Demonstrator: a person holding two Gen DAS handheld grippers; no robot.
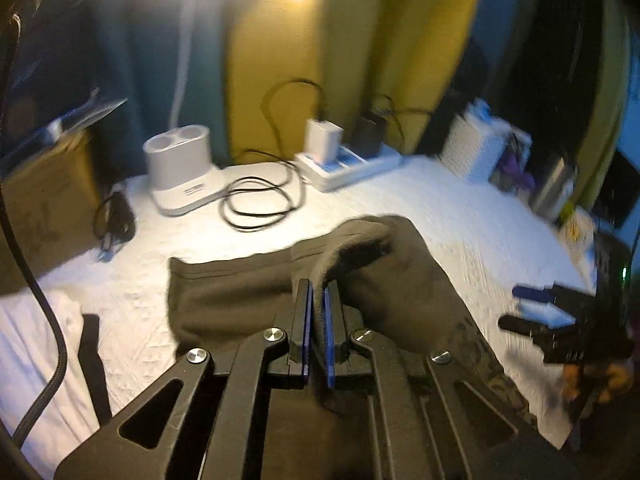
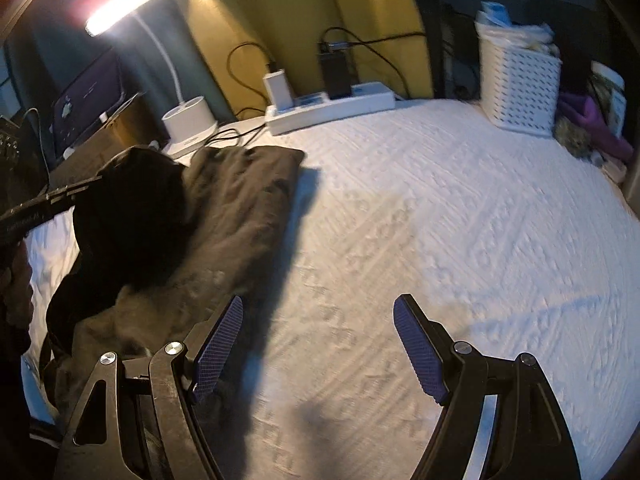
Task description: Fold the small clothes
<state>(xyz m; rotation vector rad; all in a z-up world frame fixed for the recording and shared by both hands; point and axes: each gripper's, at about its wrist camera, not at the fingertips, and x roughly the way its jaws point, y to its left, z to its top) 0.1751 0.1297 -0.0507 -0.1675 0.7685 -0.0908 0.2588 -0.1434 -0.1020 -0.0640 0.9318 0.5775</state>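
A dark brown small garment [image 1: 224,296] lies on the white textured cloth [image 1: 460,216]. My left gripper [image 1: 318,286] is shut on a fold of the garment and holds that part lifted, draped over the rest. In the right wrist view the garment [image 2: 240,216] lies at the left, with its raised dark fold [image 2: 132,216] held by the left gripper [image 2: 86,188]. My right gripper [image 2: 316,312] is open and empty, just right of the garment's near edge above the white cloth [image 2: 460,220]. It shows at the right of the left wrist view [image 1: 510,308].
At the back stand a white lamp base [image 1: 178,168], coiled black cables [image 1: 256,204], a power strip with chargers [image 1: 344,160] and a white perforated basket [image 2: 520,88]. A cardboard box [image 1: 44,208] stands at the left. A black strap [image 1: 94,364] lies at the near left.
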